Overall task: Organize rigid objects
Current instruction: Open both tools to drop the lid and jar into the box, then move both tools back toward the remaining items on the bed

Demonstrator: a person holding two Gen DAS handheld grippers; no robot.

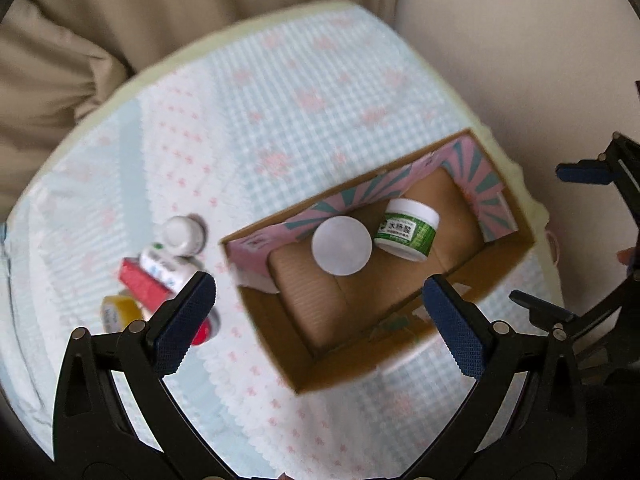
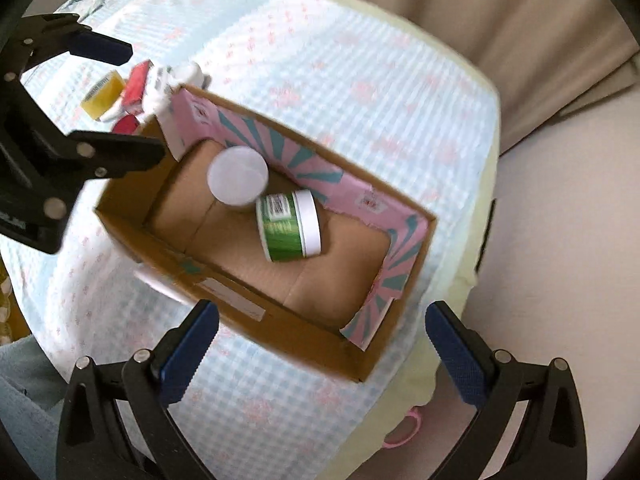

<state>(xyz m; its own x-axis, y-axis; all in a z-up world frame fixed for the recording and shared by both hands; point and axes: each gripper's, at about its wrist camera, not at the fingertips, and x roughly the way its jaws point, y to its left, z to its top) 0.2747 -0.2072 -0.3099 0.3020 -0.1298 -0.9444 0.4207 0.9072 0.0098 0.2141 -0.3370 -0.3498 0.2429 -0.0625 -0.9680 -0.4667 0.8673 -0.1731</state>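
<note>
An open cardboard box (image 1: 276,340) (image 2: 132,232) with pink and teal flaps sits on the checked cloth. Inside it are a white round-lidded jar (image 1: 341,246) (image 2: 237,175), standing, and a green-labelled jar (image 1: 407,234) (image 2: 289,225) on its side. Left of the box lie a white bottle (image 1: 182,234), a labelled white bottle (image 1: 164,266), a red box (image 1: 142,282) (image 2: 134,84), a yellow jar (image 1: 118,312) (image 2: 102,94) and a red-capped item (image 1: 202,334). My left gripper (image 1: 318,316) is open and empty above the box's near-left side. My right gripper (image 2: 322,340) is open and empty above the box's near wall.
The round table's edge (image 2: 486,208) drops to a pale floor on the right. A beige sofa (image 1: 120,20) stands behind the table. A pink ring (image 2: 404,432) lies on the floor. The other gripper shows at each view's side, the left one (image 2: 120,96) and the right one (image 1: 560,236).
</note>
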